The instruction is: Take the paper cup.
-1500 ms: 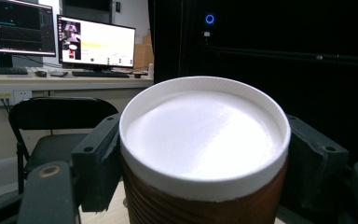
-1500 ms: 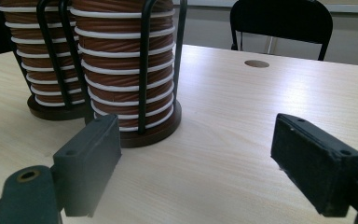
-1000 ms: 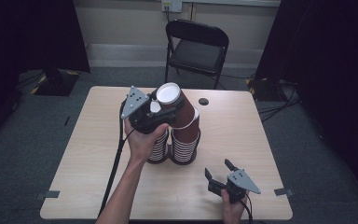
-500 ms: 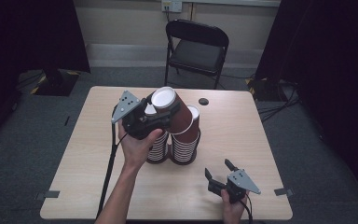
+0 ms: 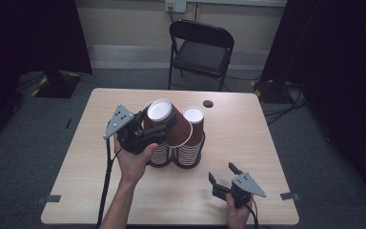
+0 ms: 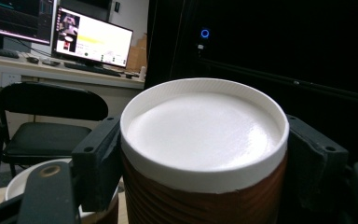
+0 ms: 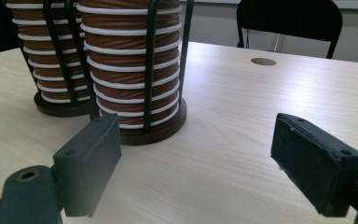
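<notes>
My left gripper [image 5: 164,126] is shut on an upturned brown ribbed paper cup [image 5: 181,134] with a white bottom, tilted in the air over two cup stacks. In the left gripper view the cup [image 6: 203,126] sits between both pads [image 6: 98,156]. The left stack [image 5: 159,155] and the right stack [image 5: 191,143] stand mid-table in black wire holders. The same two stacks rise ahead in the right gripper view, the nearer stack [image 7: 130,60] right of the farther stack [image 7: 42,56]. Near the table's front right, my right gripper [image 5: 221,171] rests open, with nothing between its jaws [image 7: 205,154].
A small dark round hole [image 5: 208,103] marks the light wooden table [image 5: 267,143] behind the stacks. A black folding chair [image 5: 200,47] stands beyond the far edge. The left gripper's cable [image 5: 107,181] hangs across the table's front left. Lit monitors [image 6: 93,39] sit on a desk in the background.
My left gripper has carried the cup to the left and slightly lower, toward the person. The right gripper has stayed where it was.
</notes>
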`<state>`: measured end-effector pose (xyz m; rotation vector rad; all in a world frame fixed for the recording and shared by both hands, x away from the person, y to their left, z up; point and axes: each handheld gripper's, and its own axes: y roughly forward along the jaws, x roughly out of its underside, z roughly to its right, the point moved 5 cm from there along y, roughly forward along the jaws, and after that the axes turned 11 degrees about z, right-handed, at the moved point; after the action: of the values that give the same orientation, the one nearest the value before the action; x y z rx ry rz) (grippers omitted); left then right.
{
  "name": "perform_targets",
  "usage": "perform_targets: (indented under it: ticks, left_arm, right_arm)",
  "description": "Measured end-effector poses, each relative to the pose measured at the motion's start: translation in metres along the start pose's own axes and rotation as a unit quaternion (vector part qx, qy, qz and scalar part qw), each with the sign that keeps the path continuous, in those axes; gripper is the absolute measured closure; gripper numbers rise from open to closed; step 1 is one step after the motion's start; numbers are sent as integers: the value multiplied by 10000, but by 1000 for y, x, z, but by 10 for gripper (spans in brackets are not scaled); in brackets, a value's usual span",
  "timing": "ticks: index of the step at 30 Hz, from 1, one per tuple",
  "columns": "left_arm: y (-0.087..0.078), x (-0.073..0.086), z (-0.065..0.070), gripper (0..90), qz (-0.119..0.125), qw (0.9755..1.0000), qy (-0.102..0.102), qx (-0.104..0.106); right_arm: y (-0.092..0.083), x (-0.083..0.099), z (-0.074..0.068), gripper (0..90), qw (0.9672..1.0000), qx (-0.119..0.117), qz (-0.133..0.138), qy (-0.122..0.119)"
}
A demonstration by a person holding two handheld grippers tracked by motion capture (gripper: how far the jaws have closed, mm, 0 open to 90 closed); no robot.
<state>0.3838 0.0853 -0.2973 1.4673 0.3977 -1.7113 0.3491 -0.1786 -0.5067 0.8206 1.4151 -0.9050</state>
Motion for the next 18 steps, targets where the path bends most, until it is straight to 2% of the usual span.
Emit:
perform_targets:
  ticks: [1,2,4,6,9,10,11,12,13,16,18]
  left_arm:
    - [-2,4,1,230,-67,9999,-123,41]
    - [-2,4,1,231,-67,9999,-123,41]
    - [-4,9,1,231,-190,9998,30,-14]
    - [-6,13,0,231,-245,9997,-23,17]
    - [-10,18,2,231,-264,9995,-185,39]
    - [-12,19,2,231,-336,9992,-212,77]
    - [-13,20,2,231,-398,9986,-329,150]
    - [-14,21,3,231,-422,9978,-443,238]
    - [-16,21,4,231,-415,9977,-466,254]
    - [-20,23,5,231,-427,9982,-371,185]
    - [-24,25,6,231,-454,9981,-354,209]
  right_arm:
    - [1,0,-1,149,10000,-53,-45,-24]
    - [1,0,-1,149,10000,-53,-45,-24]
    - [1,0,-1,147,9999,-103,-68,-23]
    - [1,0,-1,138,9999,-121,-38,21]
    - [1,0,0,137,9999,-101,-24,54]
    - [1,0,0,137,9999,-97,-25,44]
    - [1,0,0,137,9999,-107,-28,40]
    - [1,0,0,137,9999,-114,-35,33]
    - [1,0,-1,137,9999,-131,-45,46]
    - [1,0,-1,137,9997,-212,-53,104]
    - [3,0,-4,136,9991,-379,-111,132]
